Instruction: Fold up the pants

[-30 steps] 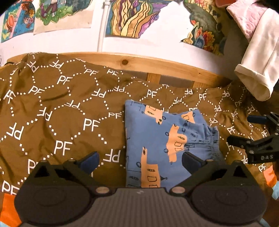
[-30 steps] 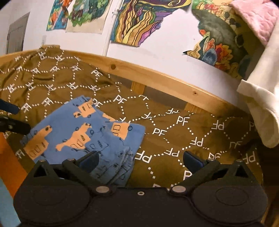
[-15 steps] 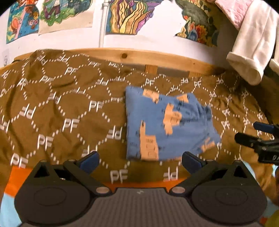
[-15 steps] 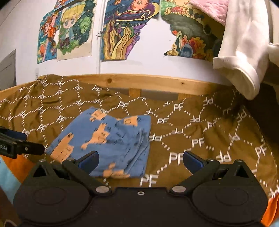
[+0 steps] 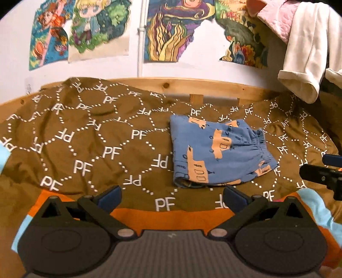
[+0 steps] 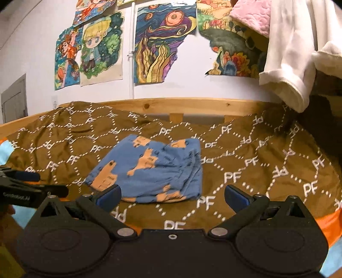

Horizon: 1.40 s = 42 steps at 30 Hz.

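Both of your tongs are spread wide and grip nothing. Your left gripper (image 5: 172, 195) hangs above the near edge of the brown blanket (image 5: 89, 141), its two blue-tipped fingers (image 5: 109, 196) well apart, with only bare blanket between them. Your right gripper (image 6: 172, 195) stands the same way, released, its fingers (image 6: 236, 195) clear of any cloth.

Your pants (image 5: 218, 149) lie folded into a compact blue bundle with orange truck prints, resting flat on the blanket. From your left gripper's camera they sit at about one o'clock, just beyond the fingertips and apart from them, with the gathered waistband on the bundle's right edge. From your right gripper's camera the pants (image 6: 149, 169) sit at about eleven o'clock, their near edge just past the left finger; you cannot tell from that view whether finger and cloth touch.

Your right gripper shows at three o'clock in the left camera (image 5: 322, 173), and your left one shows at nine o'clock in the right camera (image 6: 27, 186).

At twelve o'clock a wooden bed rail (image 5: 192, 85) runs behind the blanket, with colourful drawings (image 6: 100, 49) on the white wall above it. At two o'clock a white garment (image 5: 303, 53) hangs down beside a pink cloth (image 6: 250, 17). An orange strip (image 5: 171, 218) borders the blanket's near edge.
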### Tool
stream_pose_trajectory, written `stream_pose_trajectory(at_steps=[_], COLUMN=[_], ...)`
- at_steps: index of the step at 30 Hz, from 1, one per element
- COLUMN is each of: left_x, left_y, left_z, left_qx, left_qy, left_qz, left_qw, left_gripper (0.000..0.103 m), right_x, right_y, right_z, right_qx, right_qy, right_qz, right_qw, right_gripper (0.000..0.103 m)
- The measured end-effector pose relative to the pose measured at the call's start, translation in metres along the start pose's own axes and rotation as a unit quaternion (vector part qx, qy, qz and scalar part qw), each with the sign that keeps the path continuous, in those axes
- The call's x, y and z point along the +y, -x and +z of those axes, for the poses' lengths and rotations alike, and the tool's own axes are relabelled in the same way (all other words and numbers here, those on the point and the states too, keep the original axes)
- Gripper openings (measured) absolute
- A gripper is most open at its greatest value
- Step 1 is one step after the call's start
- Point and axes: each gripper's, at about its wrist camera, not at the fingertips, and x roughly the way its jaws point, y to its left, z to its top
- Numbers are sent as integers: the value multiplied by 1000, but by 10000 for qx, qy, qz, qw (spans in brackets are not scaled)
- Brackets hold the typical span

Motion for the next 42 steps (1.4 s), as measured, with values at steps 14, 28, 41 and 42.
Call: stream_pose_trajectory(at_steps=[14,28,41,42], left_x=[13,13,13,13], left_y=[-3,-4,-3,-3], left_z=[-17,-18,-21,-22], left_qx=[278,326,352,356], left_qy=[278,266,246,251], left_qz=[36,44,61,66], left_qw=[9992,9991,9991,9990], left_gripper=[103,103,103,103], right_x=[-5,-4,-4,-4], right_y=[1,3,1,1], right_z=[-20,-23,-24,-24], right_qx=[543,617,684,686], right_qy=[-320,-346,-364,-364], right_qz=[-254,-171,-146,-143], right_qw=[9977,9973,9969,9969], right_gripper=[102,102,102,102])
